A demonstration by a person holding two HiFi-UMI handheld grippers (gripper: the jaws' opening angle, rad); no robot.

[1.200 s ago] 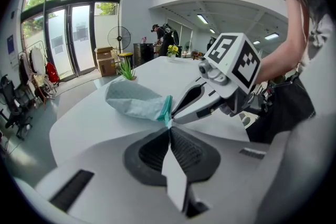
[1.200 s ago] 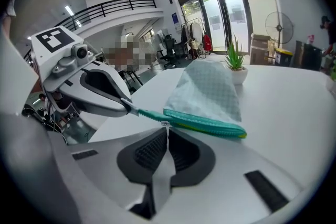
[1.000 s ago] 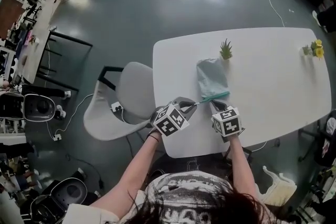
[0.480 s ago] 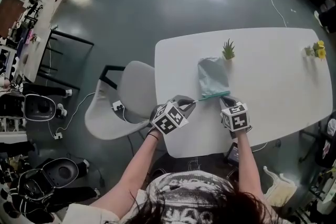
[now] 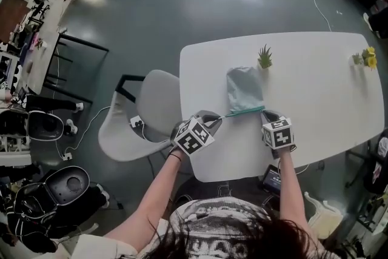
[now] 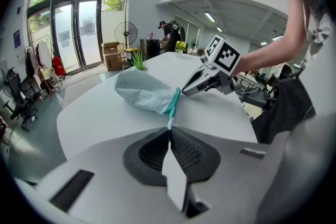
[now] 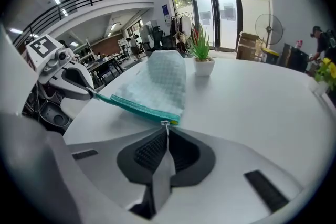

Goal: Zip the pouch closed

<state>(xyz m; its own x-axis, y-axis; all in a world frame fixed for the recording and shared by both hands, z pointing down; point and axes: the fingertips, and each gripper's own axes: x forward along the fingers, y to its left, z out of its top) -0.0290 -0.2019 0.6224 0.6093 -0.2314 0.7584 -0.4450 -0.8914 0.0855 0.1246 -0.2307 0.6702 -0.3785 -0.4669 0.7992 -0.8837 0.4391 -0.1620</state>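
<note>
On the white tabletop (image 5: 327, 100), close to the person's edge, lies a pale blue fabric pouch (image 5: 244, 88). Its teal zipper band (image 5: 245, 111) runs along the near side. The left gripper (image 5: 222, 117) is clenched on the thin tail at the band's left end. The right gripper (image 5: 265, 113) is clamped on the small metal zipper pull (image 7: 166, 124) at the band's right end. A small potted plant (image 5: 264, 57) stands just beyond the pouch. A grey chair (image 5: 151, 109) sits beside the tabletop's left edge.
</note>
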